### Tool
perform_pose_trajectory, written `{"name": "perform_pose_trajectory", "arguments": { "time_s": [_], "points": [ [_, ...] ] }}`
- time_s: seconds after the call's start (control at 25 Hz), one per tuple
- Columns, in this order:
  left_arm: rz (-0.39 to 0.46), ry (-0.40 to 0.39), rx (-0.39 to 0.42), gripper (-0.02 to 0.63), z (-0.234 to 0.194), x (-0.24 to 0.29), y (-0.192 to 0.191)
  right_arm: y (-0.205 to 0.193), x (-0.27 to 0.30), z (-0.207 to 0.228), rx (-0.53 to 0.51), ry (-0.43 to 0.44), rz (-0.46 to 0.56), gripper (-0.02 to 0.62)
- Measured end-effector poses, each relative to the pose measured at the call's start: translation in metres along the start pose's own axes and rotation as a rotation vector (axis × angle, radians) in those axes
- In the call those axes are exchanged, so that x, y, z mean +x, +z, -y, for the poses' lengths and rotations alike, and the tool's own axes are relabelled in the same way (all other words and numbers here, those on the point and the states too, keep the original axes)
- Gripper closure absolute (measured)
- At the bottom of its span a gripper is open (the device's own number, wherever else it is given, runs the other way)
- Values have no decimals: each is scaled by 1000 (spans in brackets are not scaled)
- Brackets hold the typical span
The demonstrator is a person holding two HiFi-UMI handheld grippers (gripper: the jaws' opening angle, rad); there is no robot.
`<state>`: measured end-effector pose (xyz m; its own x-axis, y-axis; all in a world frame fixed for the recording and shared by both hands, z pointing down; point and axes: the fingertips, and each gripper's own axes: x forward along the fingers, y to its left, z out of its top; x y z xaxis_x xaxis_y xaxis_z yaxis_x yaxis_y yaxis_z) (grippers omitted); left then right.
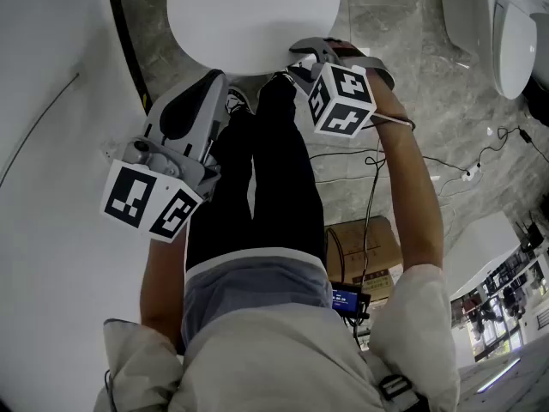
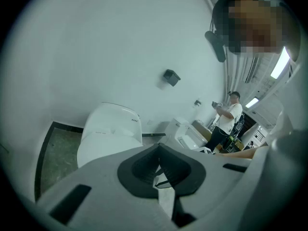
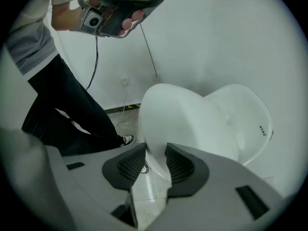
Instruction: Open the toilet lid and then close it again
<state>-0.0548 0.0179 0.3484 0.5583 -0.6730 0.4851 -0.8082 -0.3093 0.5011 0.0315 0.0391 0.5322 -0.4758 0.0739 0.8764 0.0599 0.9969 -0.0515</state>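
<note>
In the head view the white toilet lid (image 1: 253, 15) is a big oval at the top, in front of my feet. My right gripper (image 1: 300, 58) reaches down to its near rim. Seen from the right gripper view, the lid (image 3: 173, 124) is tilted up off the bowl, and its front edge sits between the black pads of the right gripper (image 3: 156, 162), which is shut on it. My left gripper (image 1: 214, 84) hangs to the left of the toilet, shut and holding nothing. The left gripper view shows the left gripper (image 2: 161, 170) with pads together and the toilet (image 2: 108, 134) beyond.
A white wall (image 1: 51, 101) runs close along the left. Another white fixture (image 1: 515, 33) stands at the far right, with cables (image 1: 463, 174) and a cardboard box (image 1: 360, 243) on the marble floor behind me. A person (image 2: 228, 117) stands further off by other toilets (image 2: 185, 136).
</note>
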Motion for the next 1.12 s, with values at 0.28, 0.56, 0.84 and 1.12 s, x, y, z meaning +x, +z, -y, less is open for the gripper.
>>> {"name": "perform_pose_trajectory", "arguments": {
  "time_s": [0.28, 0.56, 0.84, 1.12],
  "points": [
    [-32, 13, -14, 600, -7, 6, -20, -15, 28, -12, 25, 24, -18, 471],
    [-40, 25, -28, 600, -11, 4, -36, -33, 57, -23, 58, 41, -37, 479],
    [-43, 51, -24, 600, -22, -1, -48, -49, 88, -28, 155, 26, -41, 508],
    [-54, 59, -26, 600, -29, -2, -58, -60, 113, -25, 211, -16, -55, 549]
  ]
}}
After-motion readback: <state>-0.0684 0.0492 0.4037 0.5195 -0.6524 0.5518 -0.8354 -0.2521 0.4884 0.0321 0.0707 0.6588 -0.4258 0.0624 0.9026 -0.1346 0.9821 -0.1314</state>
